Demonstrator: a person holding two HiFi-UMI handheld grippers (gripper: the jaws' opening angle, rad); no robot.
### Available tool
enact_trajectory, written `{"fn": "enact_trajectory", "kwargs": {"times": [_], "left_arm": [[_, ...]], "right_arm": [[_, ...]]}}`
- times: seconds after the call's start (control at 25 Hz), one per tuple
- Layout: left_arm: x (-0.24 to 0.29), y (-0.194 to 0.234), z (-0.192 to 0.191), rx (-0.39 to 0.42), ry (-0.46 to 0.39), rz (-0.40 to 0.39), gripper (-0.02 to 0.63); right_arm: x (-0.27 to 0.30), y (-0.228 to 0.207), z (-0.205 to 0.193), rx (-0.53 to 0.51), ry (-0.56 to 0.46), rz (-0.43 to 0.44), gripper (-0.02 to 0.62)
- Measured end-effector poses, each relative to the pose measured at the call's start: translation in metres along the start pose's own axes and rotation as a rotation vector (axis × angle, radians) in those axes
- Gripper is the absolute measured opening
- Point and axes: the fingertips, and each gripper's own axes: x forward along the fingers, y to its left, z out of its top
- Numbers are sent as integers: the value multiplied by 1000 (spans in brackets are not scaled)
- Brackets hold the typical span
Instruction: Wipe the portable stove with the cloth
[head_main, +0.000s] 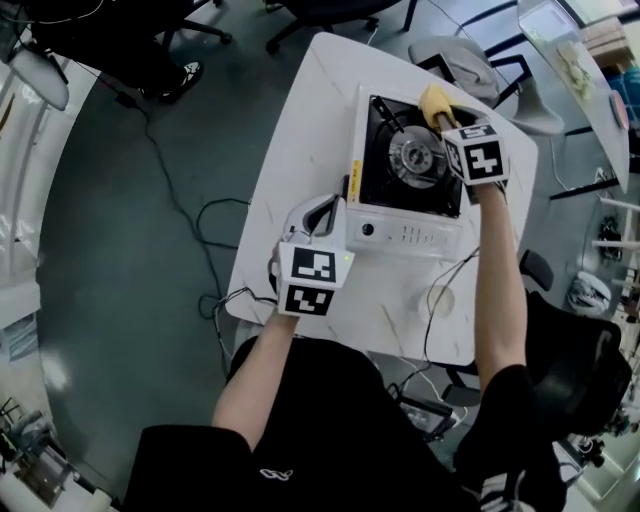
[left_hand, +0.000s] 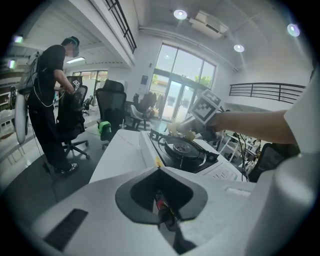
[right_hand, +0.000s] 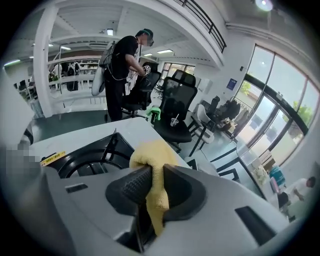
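The portable stove (head_main: 405, 170), white with a black top and round burner, sits on the white table (head_main: 300, 130). My right gripper (head_main: 447, 122) is at the stove's far right corner, shut on a yellow cloth (head_main: 436, 102) that rests on the black top. In the right gripper view the cloth (right_hand: 152, 160) is pinched between the ribbed pads (right_hand: 135, 187) and bulges out over the stove (right_hand: 90, 157). My left gripper (head_main: 322, 212) is beside the stove's near left corner, shut and holding nothing. The left gripper view shows the stove (left_hand: 185, 150) ahead with the cloth (left_hand: 179, 129) on it.
A thin cable (head_main: 440, 300) loops across the table's near edge, and more cables (head_main: 200, 230) trail over the floor at the left. Office chairs (head_main: 470, 60) stand beyond the table. A person (left_hand: 50, 95) stands by a chair in the background.
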Motion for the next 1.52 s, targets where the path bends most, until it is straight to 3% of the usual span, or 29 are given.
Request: {"fn": "enact_trajectory", "kwargs": {"times": [0.2,0.44,0.52,0.68,0.84,1.2,1.52], "left_arm": [[0,13,8,-8,2,-46,-6],[7,52,6,-55,14,-43,-6],[7,65,8,-72,17,-44,-6],[14,81,13,-94,16,-53,-6],[19,77,8,-97,30,-91,-6],[29,71,6,-77,54,-133,-6],[26,52,-2,-50,75,-182,-6]], "right_arm": [[-1,17,16,42,-52,-10,57],[18,52,46,22,-106,42,57],[18,65,66,26,-174,67,57],[20,96,94,-80,-231,118,57],[13,122,79,-184,-200,151,57],[-9,158,39,-296,-122,296,55],[-40,185,13,-319,-88,373,55]]}}
